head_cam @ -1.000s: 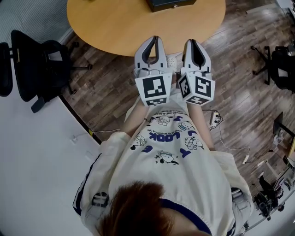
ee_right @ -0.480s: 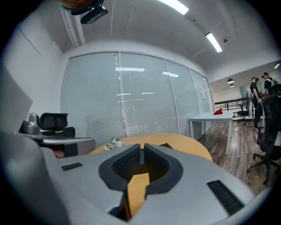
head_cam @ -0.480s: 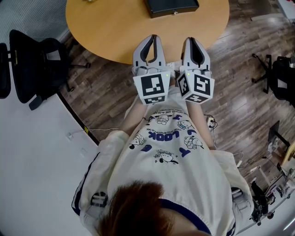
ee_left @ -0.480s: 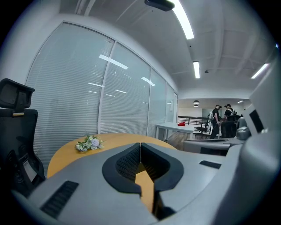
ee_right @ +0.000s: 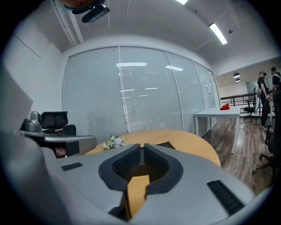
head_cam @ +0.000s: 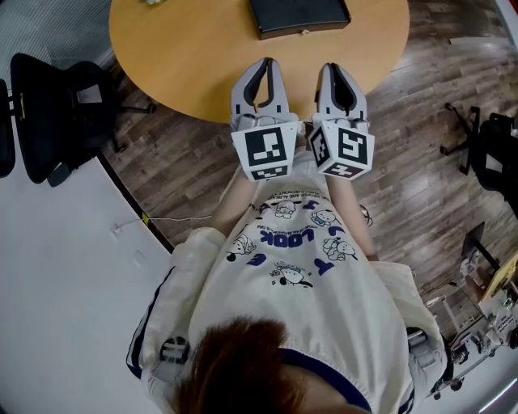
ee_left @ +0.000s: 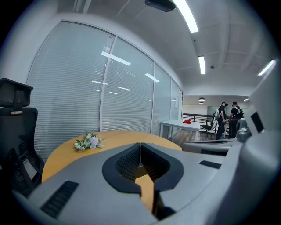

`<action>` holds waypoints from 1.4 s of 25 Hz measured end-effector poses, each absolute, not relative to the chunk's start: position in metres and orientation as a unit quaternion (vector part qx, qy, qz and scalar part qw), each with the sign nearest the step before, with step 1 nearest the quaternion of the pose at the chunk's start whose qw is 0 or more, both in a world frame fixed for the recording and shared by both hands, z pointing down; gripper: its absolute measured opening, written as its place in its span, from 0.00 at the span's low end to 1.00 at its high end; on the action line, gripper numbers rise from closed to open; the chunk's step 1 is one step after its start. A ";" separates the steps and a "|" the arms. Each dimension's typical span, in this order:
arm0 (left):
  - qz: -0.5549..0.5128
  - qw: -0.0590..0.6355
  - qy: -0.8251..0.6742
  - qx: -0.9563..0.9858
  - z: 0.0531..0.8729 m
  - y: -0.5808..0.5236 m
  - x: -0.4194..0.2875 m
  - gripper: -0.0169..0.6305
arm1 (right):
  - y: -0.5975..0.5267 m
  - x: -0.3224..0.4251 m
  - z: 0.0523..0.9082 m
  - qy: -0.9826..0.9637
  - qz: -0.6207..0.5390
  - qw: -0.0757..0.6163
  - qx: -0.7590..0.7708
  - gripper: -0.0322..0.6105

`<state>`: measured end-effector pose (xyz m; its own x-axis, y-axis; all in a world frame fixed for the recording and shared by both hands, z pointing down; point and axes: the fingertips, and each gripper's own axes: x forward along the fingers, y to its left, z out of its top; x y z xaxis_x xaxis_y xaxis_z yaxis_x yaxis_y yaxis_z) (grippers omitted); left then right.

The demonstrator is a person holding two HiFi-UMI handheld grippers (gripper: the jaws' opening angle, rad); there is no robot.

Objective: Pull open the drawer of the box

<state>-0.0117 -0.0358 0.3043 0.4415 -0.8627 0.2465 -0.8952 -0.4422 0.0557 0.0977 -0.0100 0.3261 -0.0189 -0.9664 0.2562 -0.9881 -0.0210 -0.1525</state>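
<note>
The box lies on the far side of the round table, its drawer apparently closed, with the knob facing the person. The left gripper and right gripper hover over the near table edge, jaws pressed together and empty. The reach, grip and pull are not yet done.

Your left gripper and right gripper have shells of smooth, matt light-grey plastic, and their jaws are lined with matt black, finely ribbed pads. The round light-brown wooden counter before you is smooth with a faint sheen, and the flat black box on it looks matt. The dark plank floor is grained wood, and your cream printed shirt is soft cloth.
</note>
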 end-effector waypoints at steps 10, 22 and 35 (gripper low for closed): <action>0.113 0.106 -0.544 0.825 0.326 -0.060 0.007 0.05 | -0.040 0.116 0.346 -0.720 0.168 0.056 0.671 0.12; 0.138 0.130 -0.569 0.800 0.358 -0.087 0.027 0.05 | -0.074 0.134 0.376 -0.739 0.191 0.081 0.641 0.12; 0.148 0.148 -0.584 0.784 0.381 -0.102 0.030 0.05 | -0.098 0.129 0.404 -0.762 0.215 0.100 0.603 0.12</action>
